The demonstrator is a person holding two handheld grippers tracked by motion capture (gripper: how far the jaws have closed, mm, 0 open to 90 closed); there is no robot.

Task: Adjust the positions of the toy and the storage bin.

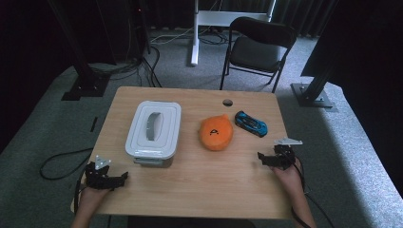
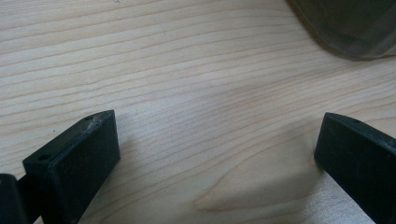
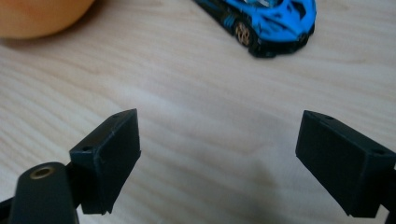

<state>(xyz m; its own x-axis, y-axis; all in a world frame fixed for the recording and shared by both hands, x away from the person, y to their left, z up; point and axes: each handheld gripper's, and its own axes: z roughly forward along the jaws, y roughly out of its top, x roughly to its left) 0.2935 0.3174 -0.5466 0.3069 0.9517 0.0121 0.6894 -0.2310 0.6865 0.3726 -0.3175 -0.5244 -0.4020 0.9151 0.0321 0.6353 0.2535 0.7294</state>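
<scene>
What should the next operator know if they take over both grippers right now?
Left gripper: open, holding nothing, low at the near left edge of the wooden table, just short of the white lidded plastic box.
Right gripper: open, holding nothing, near the right edge, pointing toward the blue toy sports car and the orange round soft toy.
Done: nothing visibly; lid on, both toys on the table.
Left: probably grasping a toy, likely the car.

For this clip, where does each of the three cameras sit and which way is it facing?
High view: above the person's side, looking forward and down on the table; forearms, left gripper and right gripper show.
Left gripper view: on the left gripper, jaws apart, facing bare wood and the container corner.
Right gripper view: on the right gripper, jaws apart, facing the toy car and orange plush.
Shared: car and plush also show from above.
</scene>
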